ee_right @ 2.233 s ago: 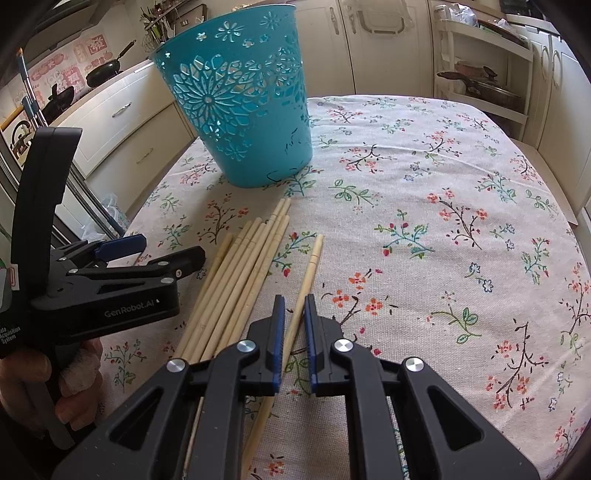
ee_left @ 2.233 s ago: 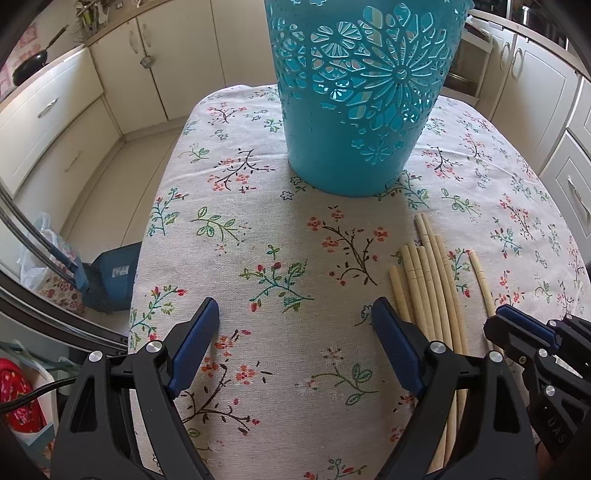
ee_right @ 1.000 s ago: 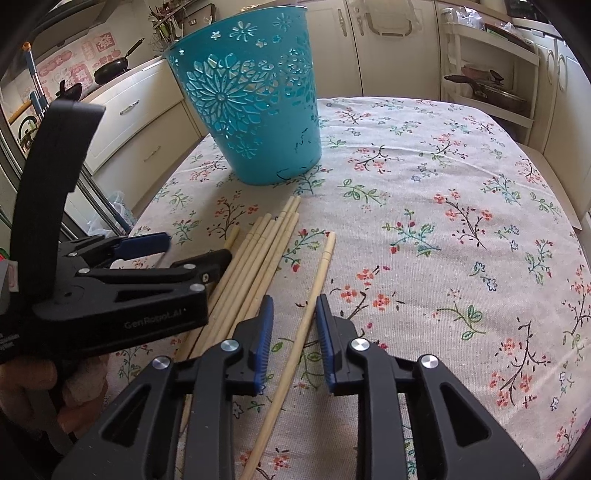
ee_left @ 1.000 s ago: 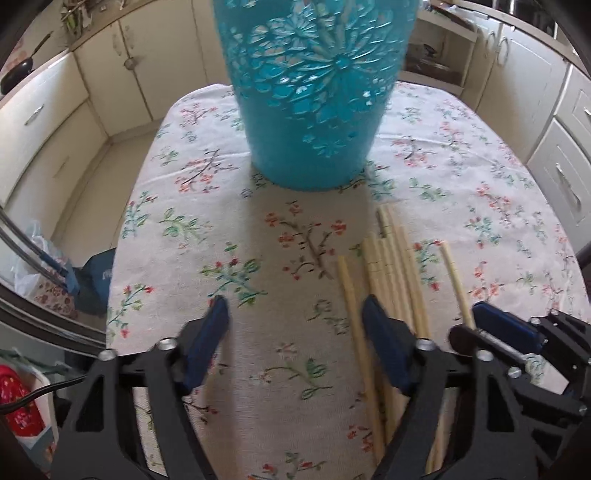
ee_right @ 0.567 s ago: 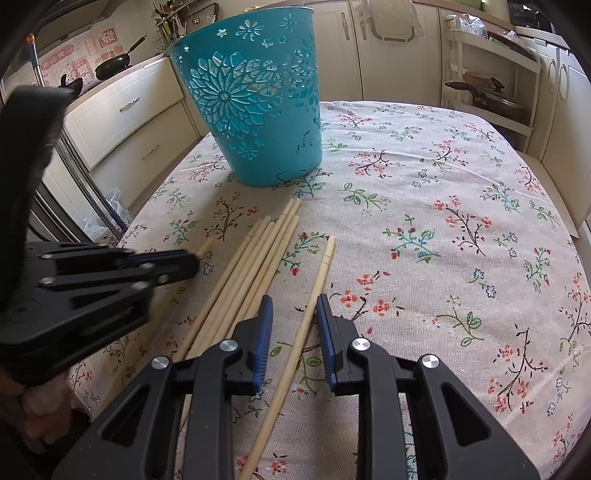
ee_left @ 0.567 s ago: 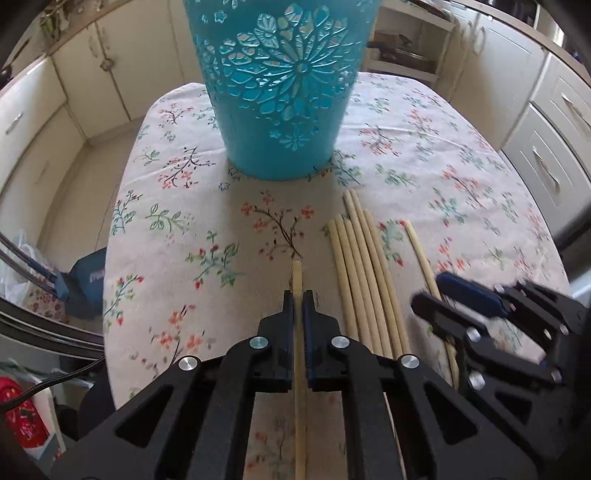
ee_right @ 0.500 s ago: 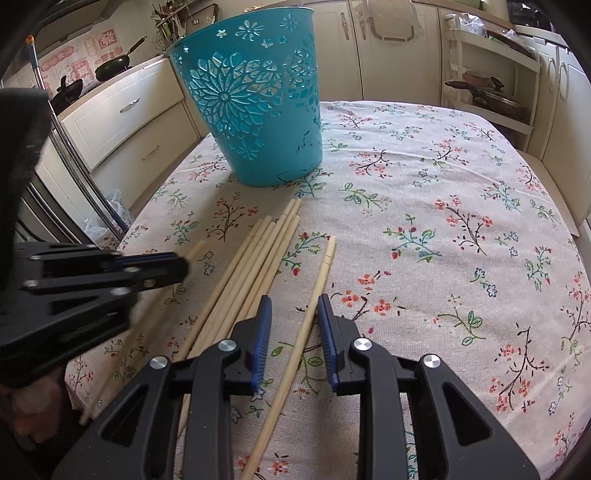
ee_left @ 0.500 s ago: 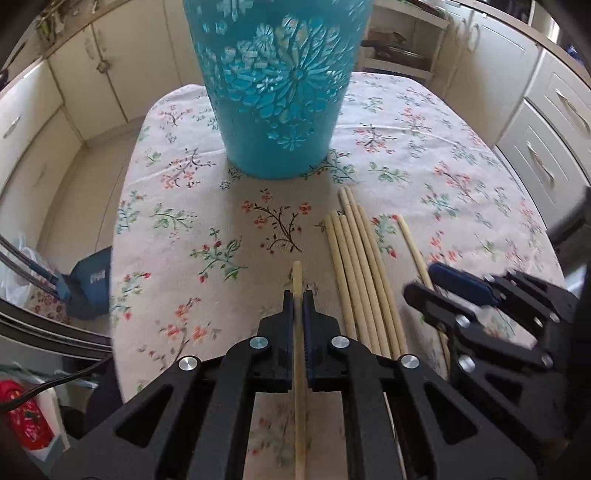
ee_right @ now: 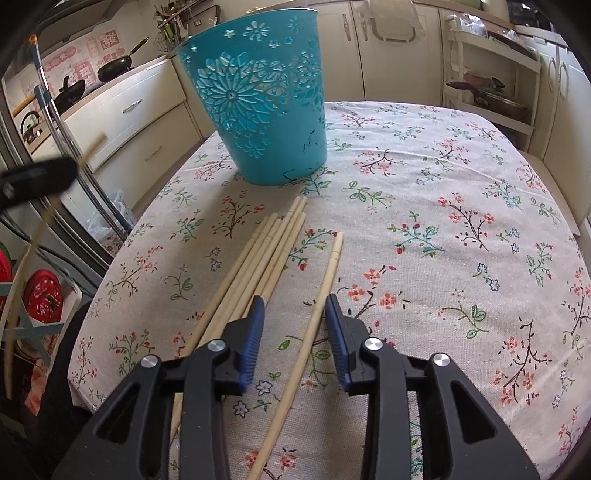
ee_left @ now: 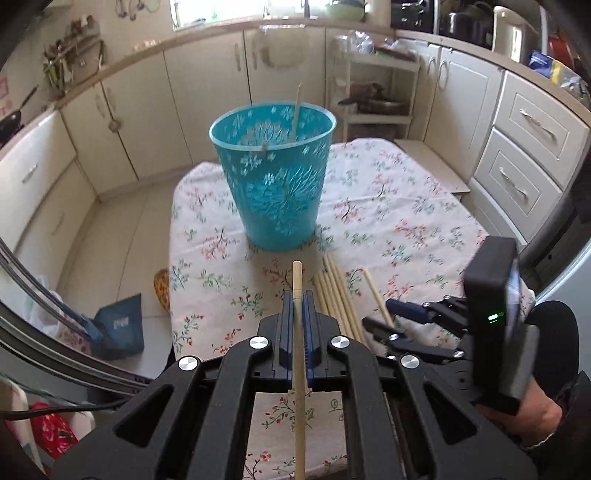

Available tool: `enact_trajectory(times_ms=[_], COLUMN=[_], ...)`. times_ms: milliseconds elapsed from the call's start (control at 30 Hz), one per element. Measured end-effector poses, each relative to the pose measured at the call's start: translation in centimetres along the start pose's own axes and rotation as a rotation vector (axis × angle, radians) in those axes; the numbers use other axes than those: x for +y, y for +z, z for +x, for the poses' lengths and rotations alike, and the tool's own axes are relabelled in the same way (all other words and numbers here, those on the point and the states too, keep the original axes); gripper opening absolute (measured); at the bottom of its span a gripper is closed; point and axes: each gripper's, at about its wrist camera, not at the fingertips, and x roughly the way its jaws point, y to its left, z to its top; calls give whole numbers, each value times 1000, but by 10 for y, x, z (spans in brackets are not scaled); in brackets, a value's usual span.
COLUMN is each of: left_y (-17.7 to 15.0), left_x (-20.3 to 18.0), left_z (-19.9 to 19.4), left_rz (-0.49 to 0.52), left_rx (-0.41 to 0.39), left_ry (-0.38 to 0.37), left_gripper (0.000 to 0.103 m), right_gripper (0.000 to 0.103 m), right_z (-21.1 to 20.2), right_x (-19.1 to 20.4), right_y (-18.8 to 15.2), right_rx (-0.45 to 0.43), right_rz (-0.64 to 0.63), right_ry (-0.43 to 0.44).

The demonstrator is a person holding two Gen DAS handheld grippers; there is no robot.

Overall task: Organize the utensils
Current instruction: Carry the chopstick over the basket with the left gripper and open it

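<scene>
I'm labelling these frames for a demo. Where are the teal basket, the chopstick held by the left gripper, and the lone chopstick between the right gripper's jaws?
teal basket (ee_left: 280, 199): left wrist view, front wall.
held chopstick (ee_left: 297, 280): left wrist view, shaft near its tip.
lone chopstick (ee_right: 325, 284): right wrist view, mid shaft.

Daylight scene, bright and even. Source looks like the blown-out window (ee_left: 236, 13) at the far wall in the left wrist view. Soft shadows only: a faint one at the near base of the turquoise perforated plastic bin (ee_left: 275, 177), thin ones beside the pale wooden chopsticks (ee_right: 258, 258) on the floral-cloth worktop (ee_right: 461, 229). Small specular glints on the silver gripper screws. Heavy fisheye in both views: cabinets and worktop edge bow, black vignette in the corners. Left wrist view slightly soft overall. In the right wrist view the black gripper (ee_right: 37, 177) at far left and its chopstick are motion-smeared; centre is sharp.
</scene>
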Motion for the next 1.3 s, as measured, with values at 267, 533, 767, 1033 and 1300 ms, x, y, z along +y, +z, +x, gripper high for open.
enact_trajectory(times_ms=[267, 533, 767, 1033, 1300], left_y=[2, 34, 84, 150, 196], left_x=[-13, 7, 35, 48, 60], left_z=[-26, -66, -100, -75, -18], left_rz=[28, -42, -165, -289, -383], left_rx=[-74, -222, -467, -632, -717], left_ry=[3, -41, -73, -73, 8], left_gripper=[5, 5, 5, 5, 5], right_gripper=[36, 39, 40, 43, 46], right_z=[0, -1, 0, 1, 4], right_x=[2, 2, 1, 1, 6], right_y=[-1, -2, -1, 0, 0], right_rx=[-3, -2, 4, 1, -12], right_rz=[-9, -3, 13, 20, -15], right_ry=[-9, -6, 4, 19, 4])
